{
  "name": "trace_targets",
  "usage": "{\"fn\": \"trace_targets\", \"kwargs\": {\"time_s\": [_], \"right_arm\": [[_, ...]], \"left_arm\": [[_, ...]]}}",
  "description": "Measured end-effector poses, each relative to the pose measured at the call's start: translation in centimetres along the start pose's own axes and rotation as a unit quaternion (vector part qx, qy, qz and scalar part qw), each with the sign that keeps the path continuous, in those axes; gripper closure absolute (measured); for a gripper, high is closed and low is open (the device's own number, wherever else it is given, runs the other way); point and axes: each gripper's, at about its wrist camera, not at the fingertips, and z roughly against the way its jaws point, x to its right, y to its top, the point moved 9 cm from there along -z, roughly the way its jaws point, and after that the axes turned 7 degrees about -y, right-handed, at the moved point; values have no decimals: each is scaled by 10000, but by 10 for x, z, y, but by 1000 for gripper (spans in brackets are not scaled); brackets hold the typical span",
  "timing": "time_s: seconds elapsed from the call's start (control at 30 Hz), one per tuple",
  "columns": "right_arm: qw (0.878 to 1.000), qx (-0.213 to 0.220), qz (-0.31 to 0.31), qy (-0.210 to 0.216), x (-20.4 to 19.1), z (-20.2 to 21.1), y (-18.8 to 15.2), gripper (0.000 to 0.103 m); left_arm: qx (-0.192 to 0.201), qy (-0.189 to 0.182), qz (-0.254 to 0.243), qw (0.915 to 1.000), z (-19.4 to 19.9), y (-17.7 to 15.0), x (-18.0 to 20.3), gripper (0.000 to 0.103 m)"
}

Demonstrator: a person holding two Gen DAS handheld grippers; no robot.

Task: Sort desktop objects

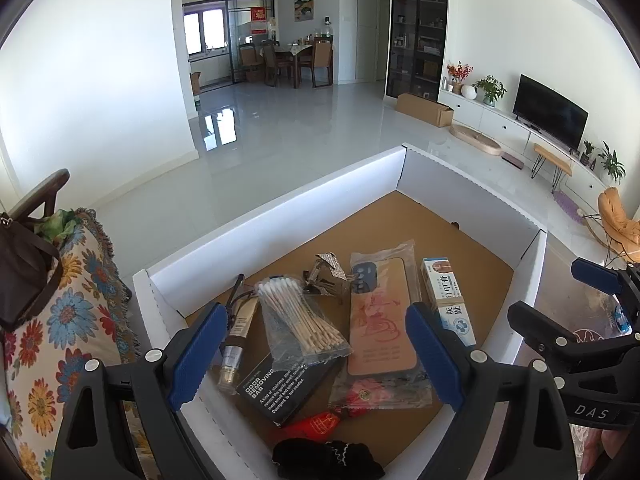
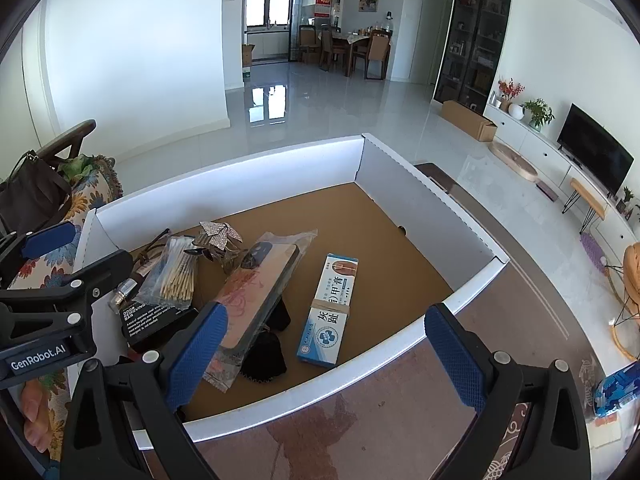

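Observation:
A white cardboard box (image 1: 276,204) with a brown floor holds the objects: a bag of cotton swabs (image 1: 298,322), a phone case in plastic wrap (image 1: 380,316), a white and blue medicine carton (image 1: 448,298), a black card box (image 1: 282,390), a gold cosmetic tube (image 1: 238,340), a sparkly hair clip (image 1: 328,272), a red packet (image 1: 316,424) and a black pouch (image 1: 324,460). My left gripper (image 1: 316,356) hangs open above them, nothing between its fingers. My right gripper (image 2: 326,356) is open over the box's near wall (image 2: 360,364), the carton (image 2: 330,310) just beyond.
A floral cushion (image 1: 60,320) with a dark bag (image 1: 24,276) lies left of the box. The box rests on a patterned brown table top (image 2: 360,432). A blue packet (image 2: 618,388) sits at the right edge. Behind lies an open tiled floor.

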Motion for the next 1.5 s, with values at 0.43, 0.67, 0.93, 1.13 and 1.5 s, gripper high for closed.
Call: {"fn": "trace_targets", "kwargs": {"time_s": [0.43,0.67,0.93,1.13,1.5], "right_arm": [[10000,37,41,-15,-1,0,-1,4],[9999,92,68,-72,-1,2,-1,4],[9996,156,138,-181,-1,4,0,4],[9993,230,170,-223,-1,7,2,4],[9990,288,209,-282,0,10,2,4]], "left_arm": [[-42,27,107,9999,-1,-2,-6,12],[-91,-13,63,9999,-2,-5,-3,12],[-109,146,61,9998,0,-6,-9,12],[-135,299,103,9994,2,-6,-17,12],[-36,586,149,9982,12,-2,-22,12]]}}
